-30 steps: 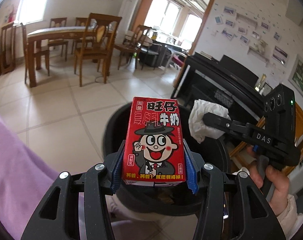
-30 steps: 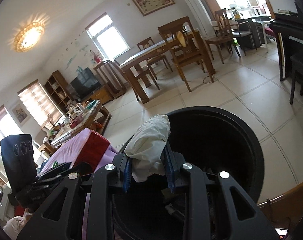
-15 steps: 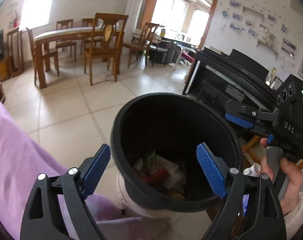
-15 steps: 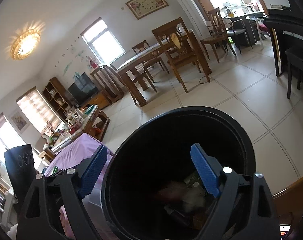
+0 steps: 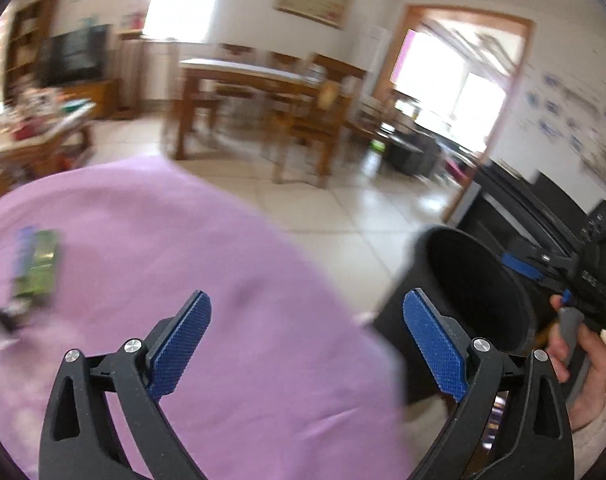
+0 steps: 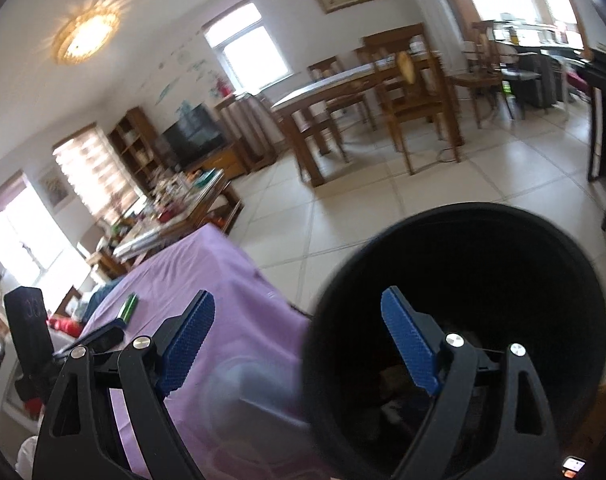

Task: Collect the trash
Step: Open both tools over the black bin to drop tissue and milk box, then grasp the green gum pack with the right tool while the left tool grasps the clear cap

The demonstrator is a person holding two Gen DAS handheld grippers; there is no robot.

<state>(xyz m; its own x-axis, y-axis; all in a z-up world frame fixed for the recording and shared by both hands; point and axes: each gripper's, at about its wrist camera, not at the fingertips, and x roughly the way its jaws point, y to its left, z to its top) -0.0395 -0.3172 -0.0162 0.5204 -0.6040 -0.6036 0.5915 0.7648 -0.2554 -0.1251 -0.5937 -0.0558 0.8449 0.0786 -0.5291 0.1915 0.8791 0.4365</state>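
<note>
The left gripper has its blue-padded jaws spread wide and opening further, with nothing between them. It hangs over the purple tablecloth, near that cloth's right-hand edge, where the fabric drops away toward the tiled floor. Just beyond that edge stands the black trash bin, its round rim tilted toward the camera and its near wall close to the cloth. On the far left of the cloth lies a small green packet, blurred, with some white scraps below it that are too smeared to name.

The right gripper is also spread wide and empty. Its right pad sits over the open mouth of the bin, its left pad over the cloth. Dim litter shows deep inside the bin, too dark to tell apart. The same green packet lies well back on the cloth, close to the tip of the left gripper seen at the left margin.

In the left wrist view, the person's right hand grips the other tool's handle beside the bin, in front of a black piano. Beyond the bin the floor is open up to a wooden dining table and its chairs.
</note>
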